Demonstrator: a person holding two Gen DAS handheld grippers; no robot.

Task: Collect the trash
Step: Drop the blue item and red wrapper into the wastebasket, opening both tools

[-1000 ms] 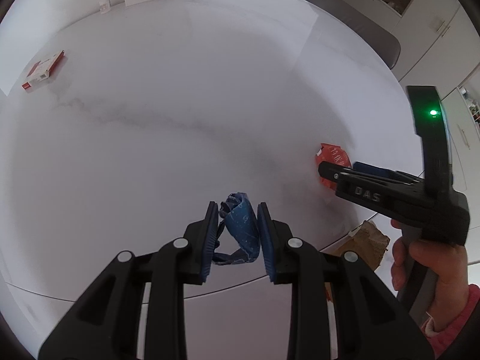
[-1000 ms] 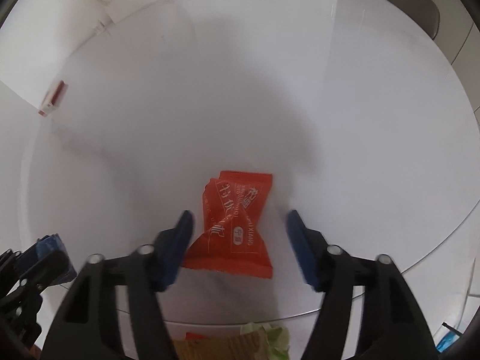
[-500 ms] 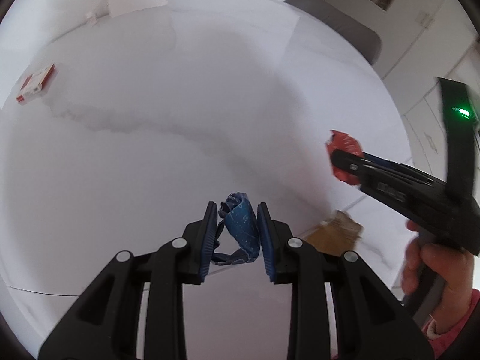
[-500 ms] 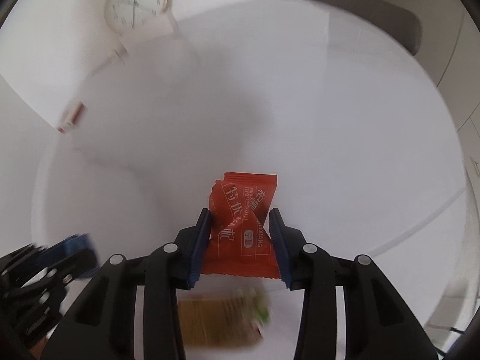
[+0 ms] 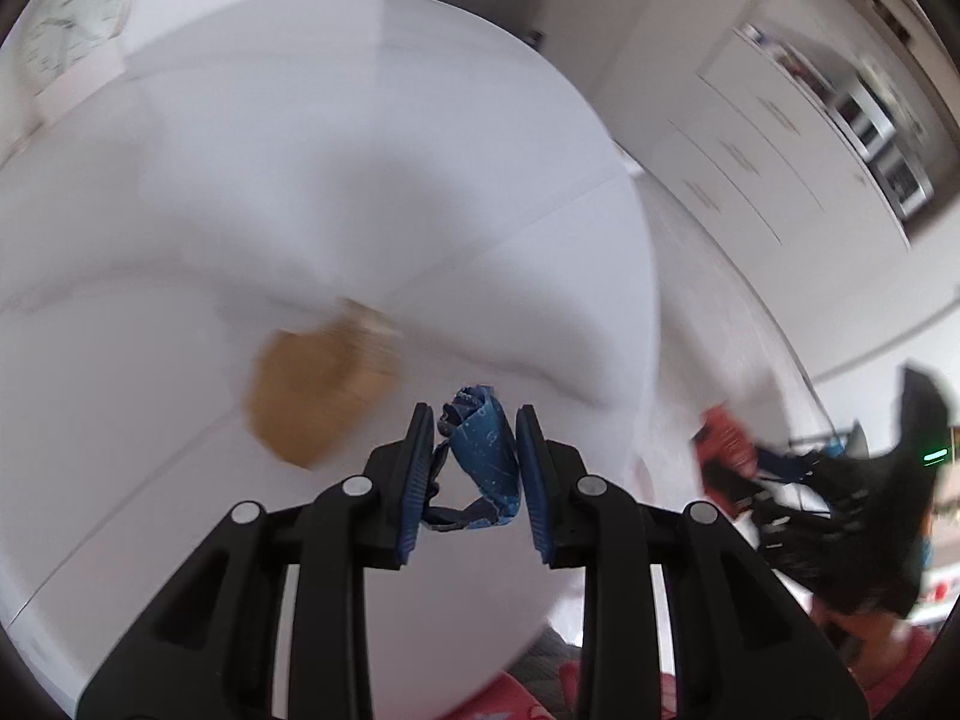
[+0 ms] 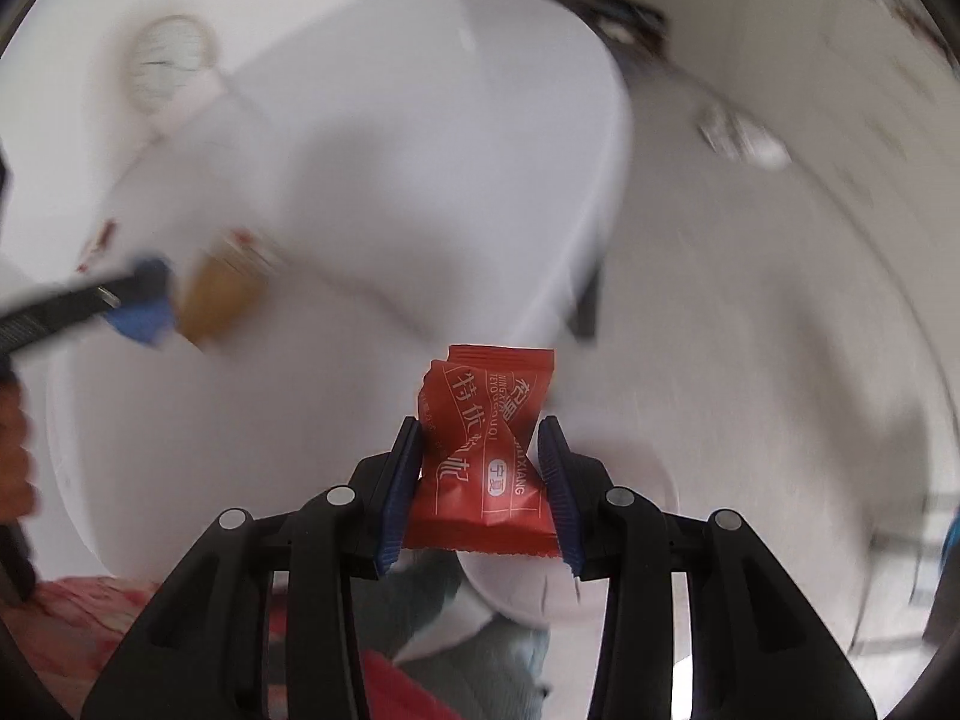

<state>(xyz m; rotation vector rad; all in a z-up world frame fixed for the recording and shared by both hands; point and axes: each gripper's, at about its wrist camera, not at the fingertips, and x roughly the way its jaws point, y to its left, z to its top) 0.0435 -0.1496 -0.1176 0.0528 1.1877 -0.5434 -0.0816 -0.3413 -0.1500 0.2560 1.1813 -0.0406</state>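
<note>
Below us the round white surface blurs; a crumpled brown paper piece lies on it. Our left tool clamps a crumpled blue wrapper, our right tool a red printed snack packet.

The left gripper has a crumpled wrapper clamped between its 2 pads, above the near edge of the round table. Left of it, on the tabletop, lies a blurred flat thing, perhaps a paper bag. The right gripper, pinching a snack packet, is beyond the table's rim, to the right of the left gripper. A clock stands at the table's far left.
</note>
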